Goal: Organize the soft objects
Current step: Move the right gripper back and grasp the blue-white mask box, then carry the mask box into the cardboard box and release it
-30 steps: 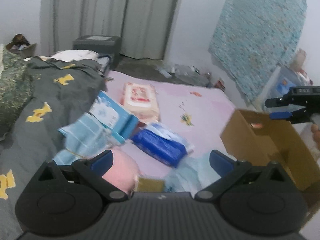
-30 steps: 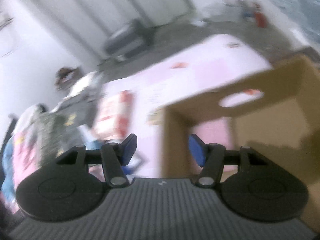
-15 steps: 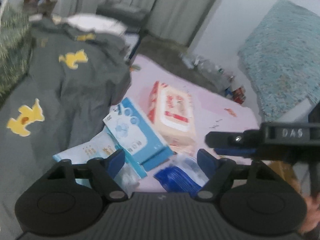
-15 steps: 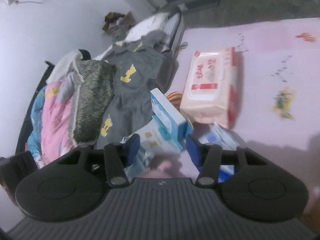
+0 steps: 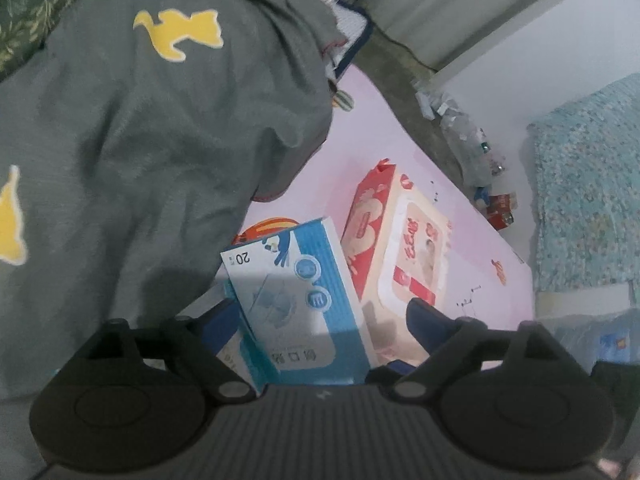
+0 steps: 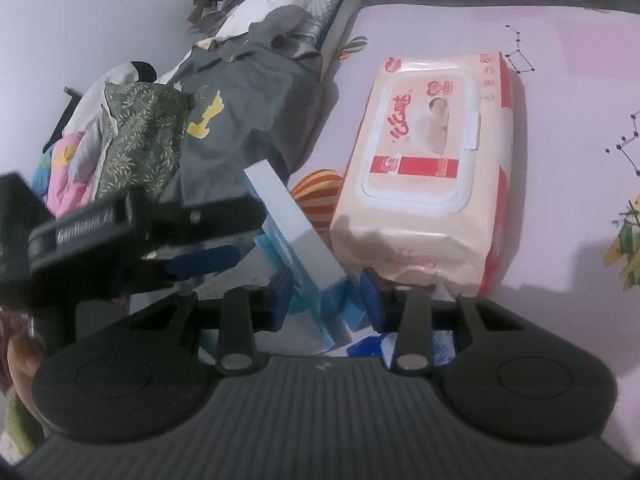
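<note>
Both views swung off the cardboard box seen a second earlier and dropped onto the pile of packs; the box was out of frame now.

Blue-and-white carton (image 5: 298,300) sat bottom centre of the left wrist view, tilted, leaning on other packs on the pink bed sheet (image 5: 380,148). In the right wrist view the same carton (image 6: 296,236) stood edge-on, lower centre, its near end between the pads of the right tool (image 6: 326,306).

Right tool: jaws closing, carton end between them, pads close on either side; I couldn't tell whether they had contact yet. Nothing lifted.

Left tool (image 5: 318,326): jaws opening, wide, straddling the carton's lower half, pads clear of it. Holding nothing.

Wet-wipes pack (image 6: 432,176) lay flat just right of the carton, touching or nearly. Grey dinosaur-print cloth (image 5: 140,160) filled the left of the frame. A dark blue pack edge showed under the right tool, bottom centre.

My read: step was grabbing the carton. To do it well, seat the right pads square on the carton's narrow faces, not the corner. It was leaning, so it would likely pivot; keep the left tool off the wipes pack while steadying.
</note>
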